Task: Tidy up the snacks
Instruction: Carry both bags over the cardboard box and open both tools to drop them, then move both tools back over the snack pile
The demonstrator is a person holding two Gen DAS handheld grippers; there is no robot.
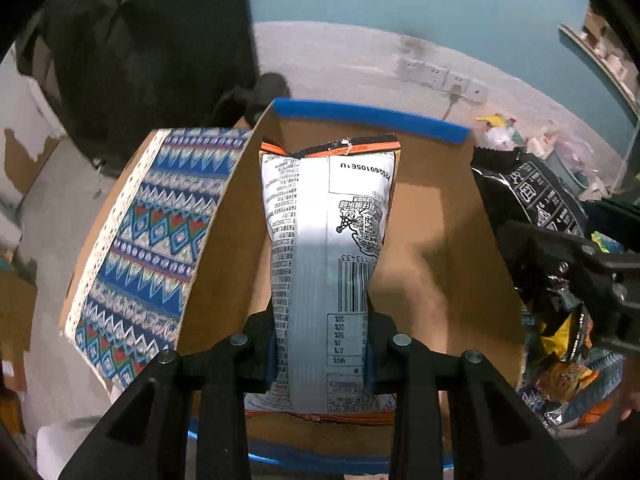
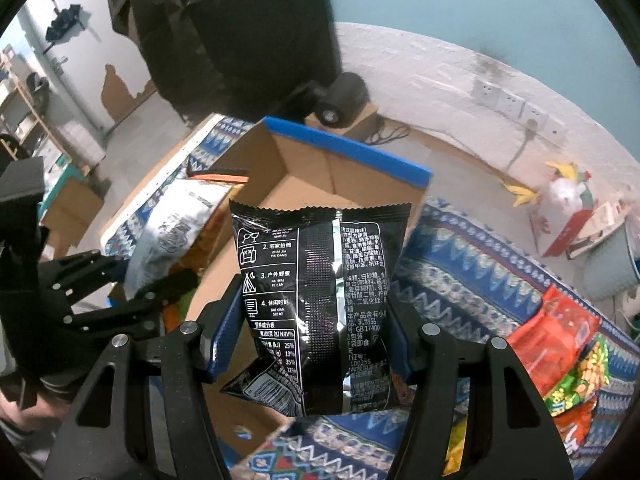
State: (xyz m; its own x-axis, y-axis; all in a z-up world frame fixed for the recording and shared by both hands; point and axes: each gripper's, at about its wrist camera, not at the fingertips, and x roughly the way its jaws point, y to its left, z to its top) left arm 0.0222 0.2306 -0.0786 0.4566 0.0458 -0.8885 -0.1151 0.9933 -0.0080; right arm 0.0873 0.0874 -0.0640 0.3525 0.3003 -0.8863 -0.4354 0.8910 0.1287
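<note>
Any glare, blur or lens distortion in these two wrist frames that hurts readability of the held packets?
Left wrist: strong fisheye bending of the cardboard box; a bright glare band washes the white snack bag, print mostly legible. Right wrist: specular streaks on the black snack bag, text sharp; the dark vignette and background stay soft.

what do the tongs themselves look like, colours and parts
Both tongs, left tongs and right tongs, are matte black angular plastic linkages with round silver pivot bolts. Their fingers carry blue ribbed pads. Seen from the right camera, the left one shows small silver screws. No cables or sleeves are visible.
</note>
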